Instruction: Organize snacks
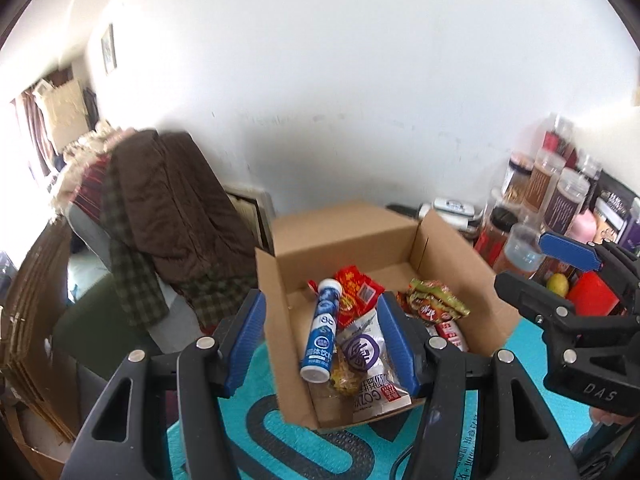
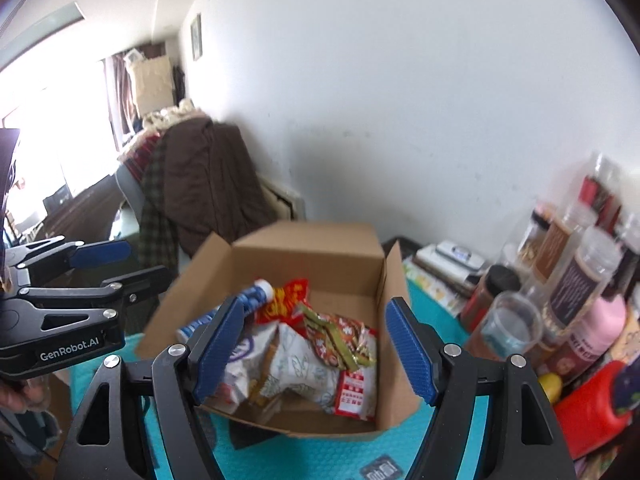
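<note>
box: an open cardboard box [image 1: 344,232] sits on the desk with its flaps folded out; it is the landmark for everything below.
desk: covered by a teal mat [image 1: 256,424] with dark rounded markings, showing in front of the box and at both its sides.
snacks: all lie inside the box, heaped toward its near end, with the far part of the floor bare.
tube: a blue and white tube [image 1: 322,332] lies along the box's left wall, white cap at its far end.
red packet: a red and yellow packet [image 1: 354,292] lies just right of the tube, toward the middle of the box.
silver packet: a silver bag with a purple round logo [image 1: 362,350] lies at the near end of the box, touching the tube.
green and red packets: crinkled wrappers [image 1: 434,300] lie against the box's right side.
left gripper: [image 1: 322,344] hovers above the near end of the box, blue pads apart, nothing between them.
right gripper: [image 2: 314,350] also hovers over the near end of the box, pads wide apart and empty.
jars: a cluster of clear jars and bottles [image 2: 576,280] stands to the right of the box, against the wall.
chair: a chair draped with brown clothing [image 1: 168,208] stands left of the box, beyond the desk.
</note>
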Demonstrator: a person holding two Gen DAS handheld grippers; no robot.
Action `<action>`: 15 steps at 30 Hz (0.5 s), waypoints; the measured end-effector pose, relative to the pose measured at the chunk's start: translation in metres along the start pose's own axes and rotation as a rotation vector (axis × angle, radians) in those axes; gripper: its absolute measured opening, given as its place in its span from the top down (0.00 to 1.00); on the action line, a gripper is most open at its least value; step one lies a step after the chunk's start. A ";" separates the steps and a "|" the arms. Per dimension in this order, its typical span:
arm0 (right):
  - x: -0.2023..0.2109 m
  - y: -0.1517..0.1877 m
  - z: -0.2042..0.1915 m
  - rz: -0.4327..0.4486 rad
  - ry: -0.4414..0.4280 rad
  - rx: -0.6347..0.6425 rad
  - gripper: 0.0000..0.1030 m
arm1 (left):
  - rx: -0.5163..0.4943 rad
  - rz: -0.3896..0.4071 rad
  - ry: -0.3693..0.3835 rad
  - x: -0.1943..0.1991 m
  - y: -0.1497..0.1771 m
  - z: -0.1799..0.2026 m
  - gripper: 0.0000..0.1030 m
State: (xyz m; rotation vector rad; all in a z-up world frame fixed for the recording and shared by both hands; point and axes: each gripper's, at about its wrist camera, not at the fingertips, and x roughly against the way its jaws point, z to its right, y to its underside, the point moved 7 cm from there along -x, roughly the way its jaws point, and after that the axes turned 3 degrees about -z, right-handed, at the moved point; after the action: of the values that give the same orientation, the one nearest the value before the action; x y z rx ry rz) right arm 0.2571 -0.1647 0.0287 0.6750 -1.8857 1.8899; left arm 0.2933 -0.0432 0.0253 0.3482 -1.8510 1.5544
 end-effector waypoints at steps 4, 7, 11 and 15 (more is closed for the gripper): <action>0.030 -0.006 -0.007 0.047 -0.006 0.004 0.27 | -0.009 0.048 -0.008 0.031 -0.002 0.001 0.36; 0.054 -0.007 -0.011 0.076 -0.012 0.012 0.23 | -0.001 0.100 -0.016 0.057 -0.002 0.001 0.31; 0.082 -0.005 -0.017 0.112 -0.014 0.025 0.19 | -0.007 0.137 -0.010 0.089 0.003 0.007 0.31; 0.111 0.003 -0.020 0.148 -0.012 0.030 0.13 | -0.013 0.169 -0.011 0.113 0.012 0.014 0.17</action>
State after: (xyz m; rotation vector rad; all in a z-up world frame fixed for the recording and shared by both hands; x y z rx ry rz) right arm 0.1645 -0.1513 0.0913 0.5714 -1.9673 2.0124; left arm 0.1993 -0.0289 0.0887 0.1986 -1.9405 1.6547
